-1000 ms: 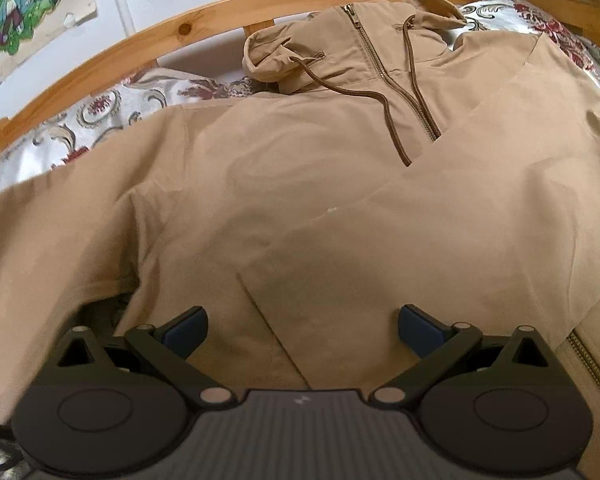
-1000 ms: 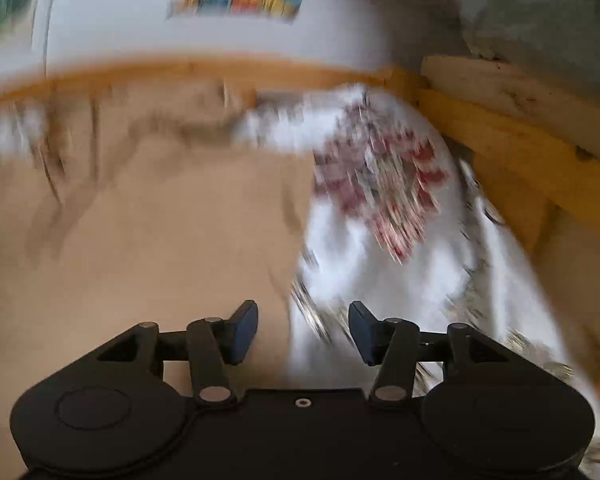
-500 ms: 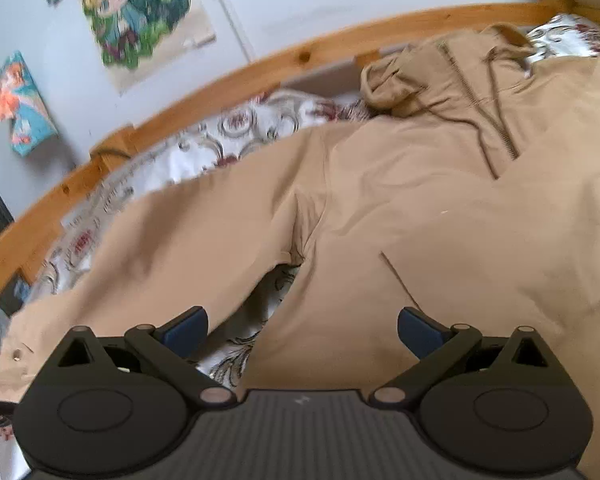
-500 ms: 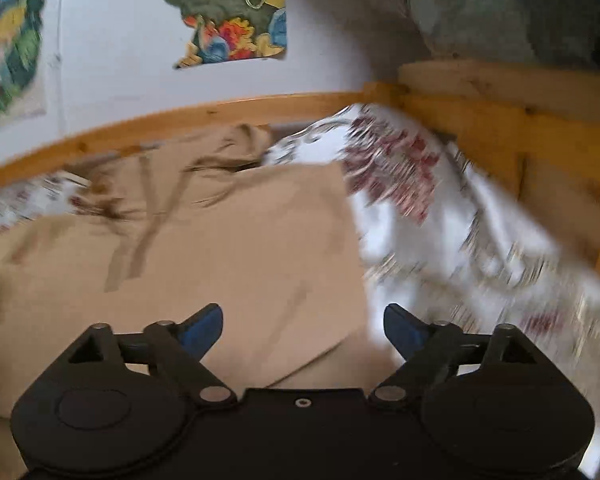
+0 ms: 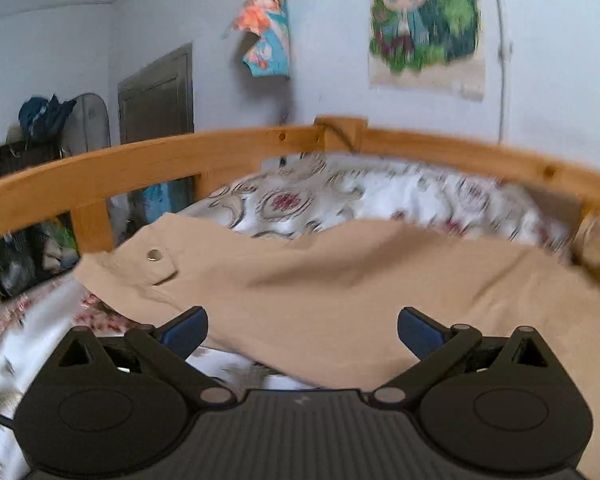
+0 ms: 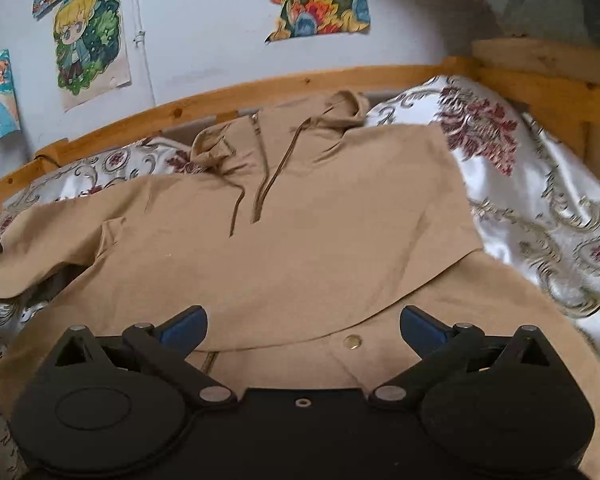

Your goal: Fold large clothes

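Patterned bedsheet [image 6: 540, 200] carries the tan hooded jacket [image 6: 300, 220]; its sleeve [image 5: 320, 288] lies just ahead of the spread left gripper [image 5: 302, 326], its body beneath the equally spread, empty right gripper [image 6: 303, 326].

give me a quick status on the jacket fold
Left gripper and right gripper open, empty. Tan jacket flat on bed, one sleeve folded across, other sleeve out. Nothing blocking.

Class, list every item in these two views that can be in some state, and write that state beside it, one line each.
Left gripper: open, holding nothing.
Right gripper: open, holding nothing.
Hooded jacket: lying flat on the bed, one sleeve folded across the front.
Other sleeve: stretched out sideways, not yet folded.
Zip: closed at the chest.
Poster: peeling off the wall.
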